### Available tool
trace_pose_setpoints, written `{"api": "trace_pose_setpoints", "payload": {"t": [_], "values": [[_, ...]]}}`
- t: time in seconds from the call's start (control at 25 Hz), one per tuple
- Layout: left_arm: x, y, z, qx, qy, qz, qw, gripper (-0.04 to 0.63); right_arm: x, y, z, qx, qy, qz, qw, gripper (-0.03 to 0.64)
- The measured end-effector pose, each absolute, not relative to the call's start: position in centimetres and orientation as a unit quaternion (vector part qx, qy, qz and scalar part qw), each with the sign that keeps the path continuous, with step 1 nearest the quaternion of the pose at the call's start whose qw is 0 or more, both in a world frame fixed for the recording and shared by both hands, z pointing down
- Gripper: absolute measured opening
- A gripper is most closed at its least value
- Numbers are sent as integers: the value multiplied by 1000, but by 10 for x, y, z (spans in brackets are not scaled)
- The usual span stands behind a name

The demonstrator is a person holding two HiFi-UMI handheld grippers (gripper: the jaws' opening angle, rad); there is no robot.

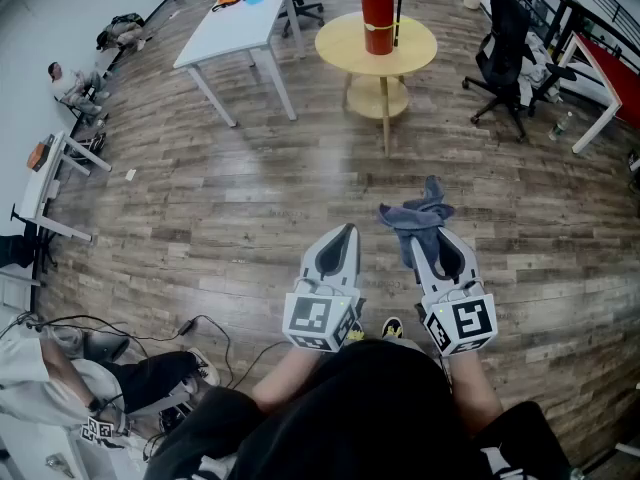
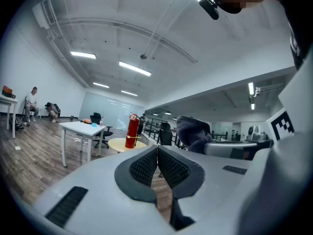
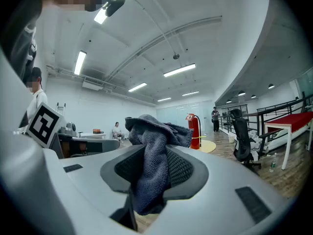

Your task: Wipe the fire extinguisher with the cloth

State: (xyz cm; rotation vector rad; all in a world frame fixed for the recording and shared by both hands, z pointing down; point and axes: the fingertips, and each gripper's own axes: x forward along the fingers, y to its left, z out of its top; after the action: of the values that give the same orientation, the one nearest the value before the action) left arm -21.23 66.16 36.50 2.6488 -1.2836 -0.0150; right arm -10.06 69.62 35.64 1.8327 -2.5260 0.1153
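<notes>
Head view — right tool (image 1: 428,238) grips cloth (image 1: 413,215); fire extinguisher (image 1: 377,13) on table (image 1: 341,44).

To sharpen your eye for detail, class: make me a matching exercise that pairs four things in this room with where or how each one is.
Things:
1 fire extinguisher
2 cloth
3 left gripper
4 black office chair

Place or state:
A clamped in right gripper
B standing on round yellow table
C jaws shut, nothing between
D standing on wood floor

Pairs: 1-B, 2-A, 3-C, 4-D
</notes>
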Motion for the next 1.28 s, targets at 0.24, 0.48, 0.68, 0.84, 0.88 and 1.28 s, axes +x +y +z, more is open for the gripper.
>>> {"api": "trace_pose_setpoints", "payload": {"t": [0.24,0.48,0.68,0.84,0.88,1.28], "values": [[-215,663,366,896,-433,-6,100,23,-105,696,357,587,-808,36,16,133],[-227,658,374,894,-435,-2,104,23,-111,689,362,592,-805,42,5,133],[-240,644,383,892,-439,1,109,23,-107,676,364,605,-796,32,-4,133],[-251,623,395,891,-440,14,116,23,-111,657,372,603,-796,53,2,133],[-252,619,398,890,-440,16,120,23,-110,652,373,600,-798,57,1,133],[-185,511,421,891,-437,35,120,23,-38,541,393,598,-800,49,7,133]]}}
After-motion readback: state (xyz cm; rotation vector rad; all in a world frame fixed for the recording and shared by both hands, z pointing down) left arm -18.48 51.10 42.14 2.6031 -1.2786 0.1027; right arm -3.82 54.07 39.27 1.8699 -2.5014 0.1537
